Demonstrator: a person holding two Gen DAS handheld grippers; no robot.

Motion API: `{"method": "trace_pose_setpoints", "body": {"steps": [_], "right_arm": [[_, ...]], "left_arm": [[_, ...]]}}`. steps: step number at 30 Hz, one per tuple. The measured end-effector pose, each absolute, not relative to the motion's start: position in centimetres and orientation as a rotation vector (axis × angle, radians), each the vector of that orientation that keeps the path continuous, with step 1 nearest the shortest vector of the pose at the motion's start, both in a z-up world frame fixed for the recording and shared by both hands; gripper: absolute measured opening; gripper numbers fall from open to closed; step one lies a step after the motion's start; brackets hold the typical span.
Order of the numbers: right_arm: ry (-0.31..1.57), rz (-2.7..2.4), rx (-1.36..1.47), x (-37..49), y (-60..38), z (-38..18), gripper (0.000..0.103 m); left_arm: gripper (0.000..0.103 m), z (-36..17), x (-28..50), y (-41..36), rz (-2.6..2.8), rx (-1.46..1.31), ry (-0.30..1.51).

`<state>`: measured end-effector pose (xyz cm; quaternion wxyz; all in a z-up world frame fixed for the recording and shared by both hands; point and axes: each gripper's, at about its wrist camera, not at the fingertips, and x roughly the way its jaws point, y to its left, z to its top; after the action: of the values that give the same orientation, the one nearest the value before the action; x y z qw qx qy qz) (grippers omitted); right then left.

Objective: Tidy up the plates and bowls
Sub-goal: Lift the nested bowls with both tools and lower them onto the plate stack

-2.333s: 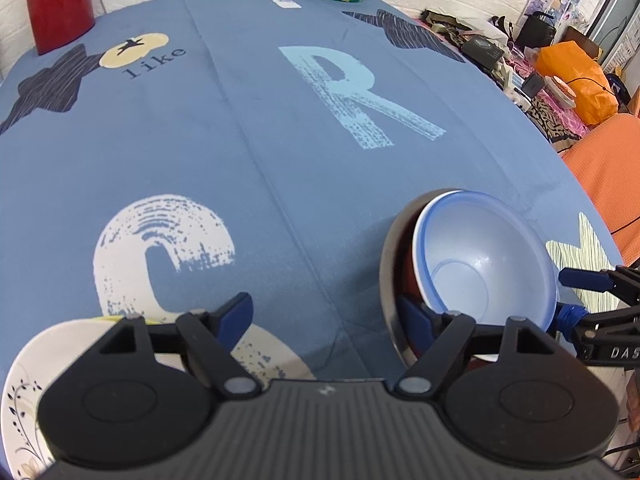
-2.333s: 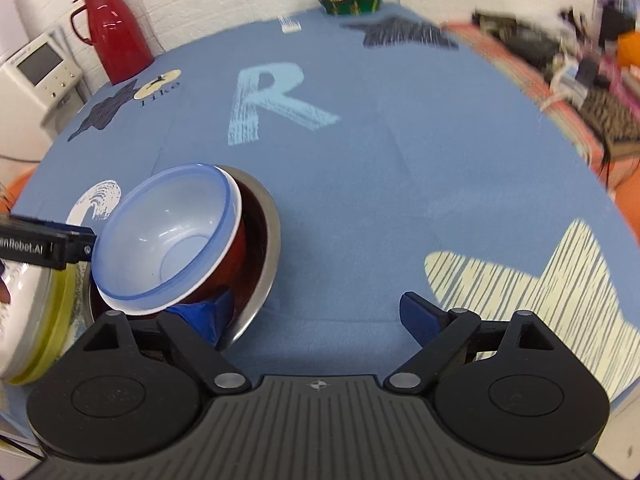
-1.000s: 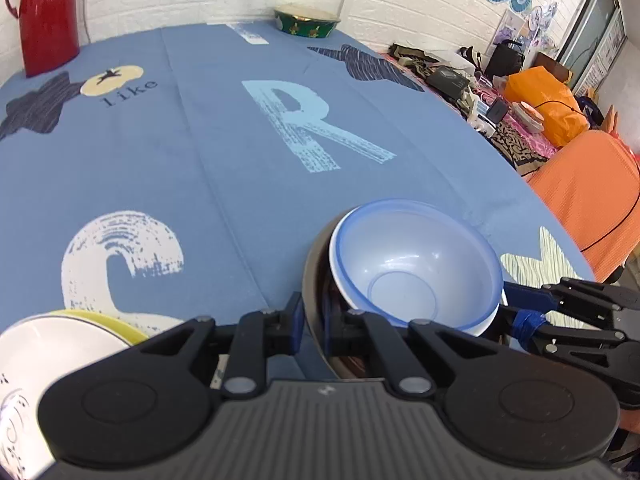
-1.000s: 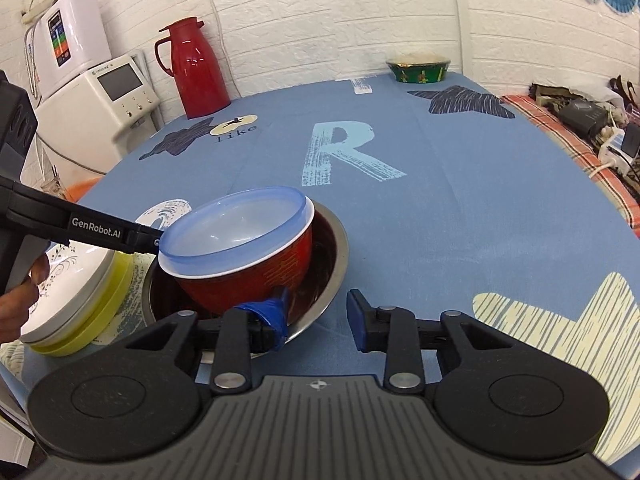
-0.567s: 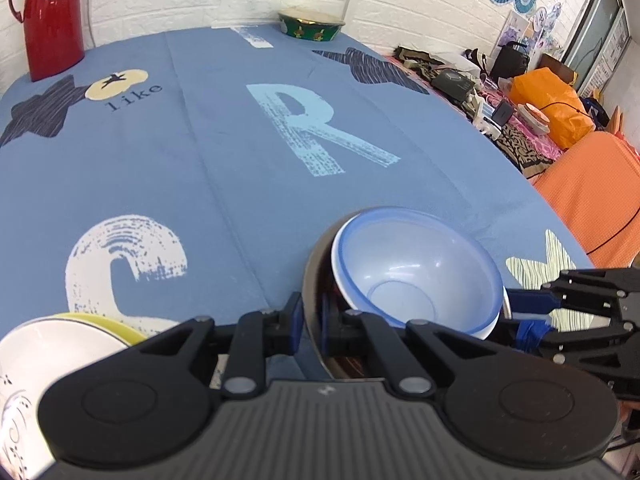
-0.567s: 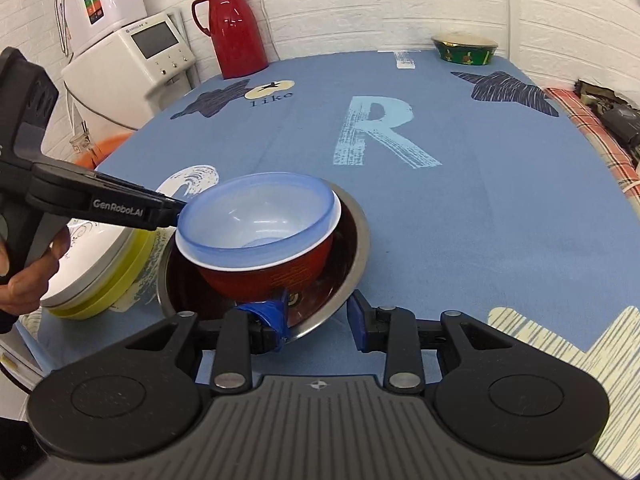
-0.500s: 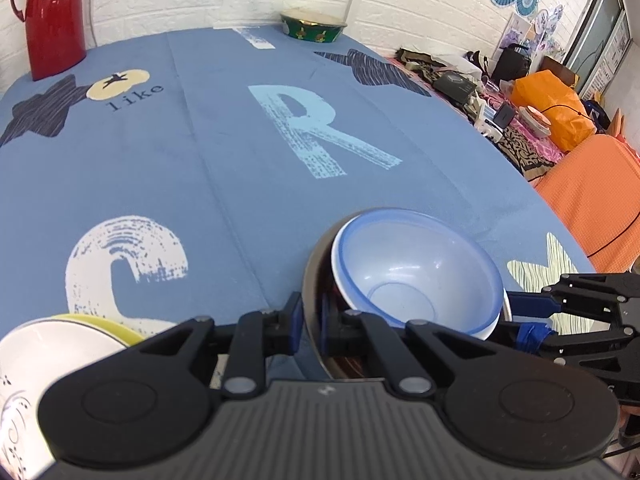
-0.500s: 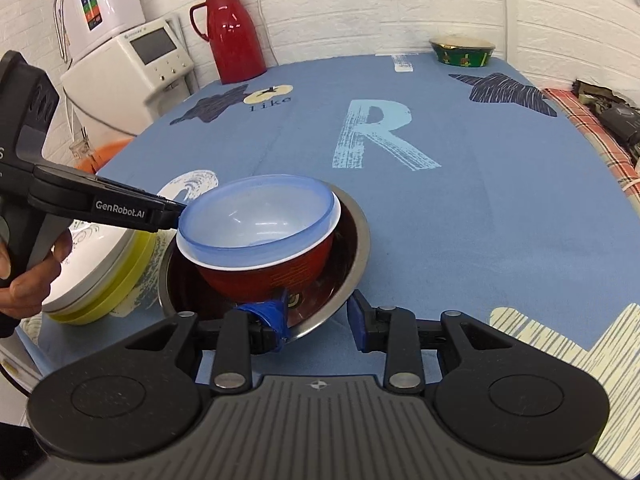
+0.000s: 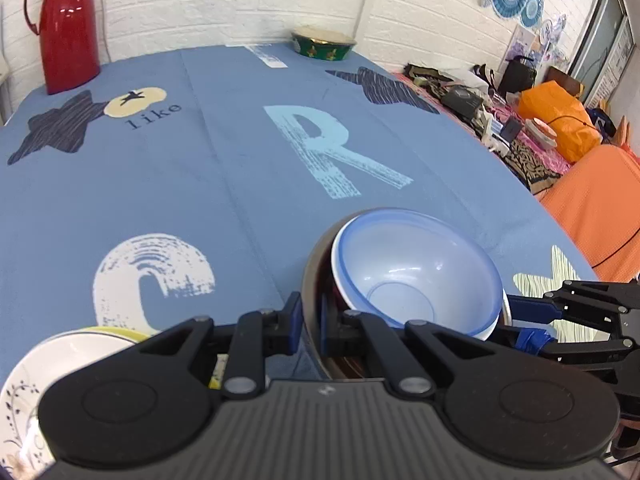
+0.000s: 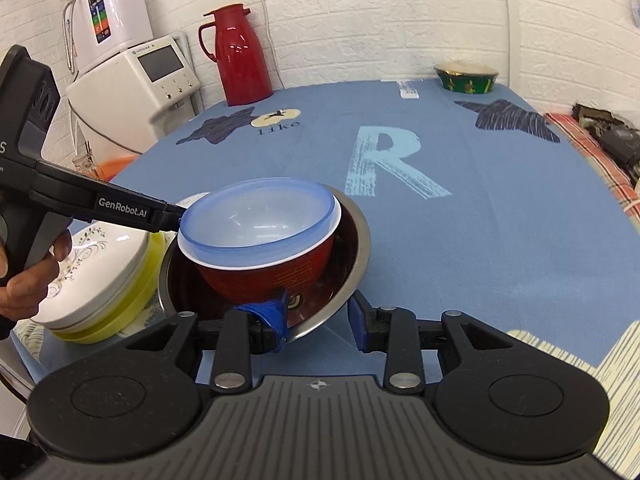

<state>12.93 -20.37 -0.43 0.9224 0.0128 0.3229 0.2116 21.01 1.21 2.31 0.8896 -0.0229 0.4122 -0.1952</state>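
Observation:
A steel bowl (image 10: pixel 352 256) carries a red bowl (image 10: pixel 272 268), and a pale blue bowl (image 10: pixel 260 216) nests inside that. My right gripper (image 10: pixel 320 320) is shut on the steel bowl's near rim, one finger inside and one outside. In the left wrist view my left gripper (image 9: pixel 310 316) is shut on the steel bowl (image 9: pixel 310 276) at its left rim, beside the blue bowl (image 9: pixel 416 276). The stack tilts slightly. A white floral plate (image 10: pixel 92 276) lies on a yellow plate (image 10: pixel 132 304) just left of the bowls.
A red thermos (image 10: pixel 240 52) and a green bowl (image 10: pixel 466 76) stand at the far table edge. A white water dispenser (image 10: pixel 132 72) is off the table to the left. Clutter (image 9: pixel 520 128) and an orange seat (image 9: pixel 600 200) lie to the right. A hand (image 10: pixel 24 280) holds the left gripper.
Both grippers were open beside the bowl stack and have since shut on the steel bowl's rim. Both views have since tilted up, with the stack staying between the grippers.

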Motion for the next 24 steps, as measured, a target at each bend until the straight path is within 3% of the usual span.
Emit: {"method": "trace_pose_setpoints", "body": {"steps": [12, 24], "right_arm": [[0.649, 0.638, -0.063, 12.8, -10.9, 2.8, 0.017], [0.734, 0.775, -0.173, 12.9, -2.4, 1.4, 0.019]], "left_arm": [[0.000, 6.0, 15.9, 11.5, -0.224, -0.089, 0.832], [0.000, 3.0, 12.1, 19.8, -0.071, -0.191, 0.867]]}}
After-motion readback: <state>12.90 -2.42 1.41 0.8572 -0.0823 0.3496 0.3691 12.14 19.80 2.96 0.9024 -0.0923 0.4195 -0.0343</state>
